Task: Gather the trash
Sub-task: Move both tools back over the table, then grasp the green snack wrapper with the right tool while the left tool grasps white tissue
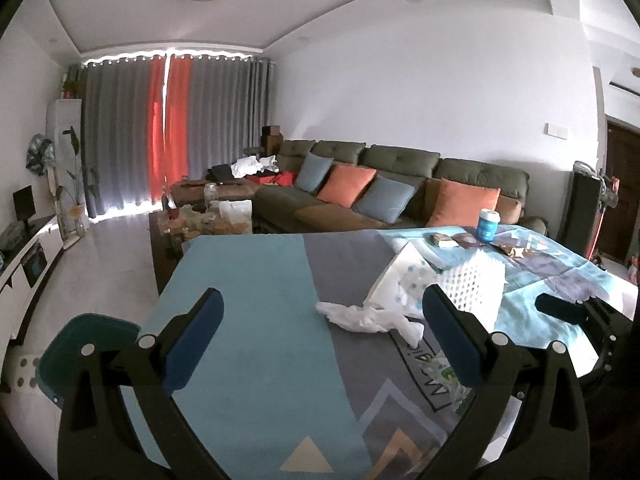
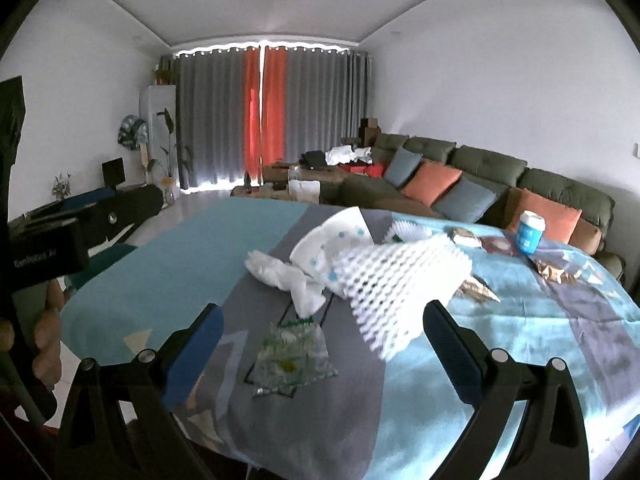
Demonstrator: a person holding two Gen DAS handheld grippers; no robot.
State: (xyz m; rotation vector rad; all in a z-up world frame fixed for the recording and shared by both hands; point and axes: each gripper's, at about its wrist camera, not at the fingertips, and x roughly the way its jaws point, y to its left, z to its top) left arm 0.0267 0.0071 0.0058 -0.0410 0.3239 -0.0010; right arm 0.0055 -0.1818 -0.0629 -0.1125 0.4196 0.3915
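Left gripper (image 1: 322,340) spread wide, empty, near crumpled tissue (image 1: 366,316). Right gripper (image 2: 320,344) likewise spread, empty, near clear wrapper (image 2: 294,354) and foam net (image 2: 400,292). Blue cup (image 2: 530,233) far right on table (image 2: 160,280).

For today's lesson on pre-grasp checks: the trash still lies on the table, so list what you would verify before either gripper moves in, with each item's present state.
1. Left gripper open, nothing between its fingers: ok.
2. Right gripper open, nothing held: ok.
3. Tissue in plain sight ahead of the left gripper, uncovered: ok.
4. Foam net free to lift: cannot tell; it overlaps the paper bag.
5. Clear wrapper lies flat on the cloth, so a pinch may slip: not ok.
6. A bin or bag to drop trash into: cannot tell; none shows.
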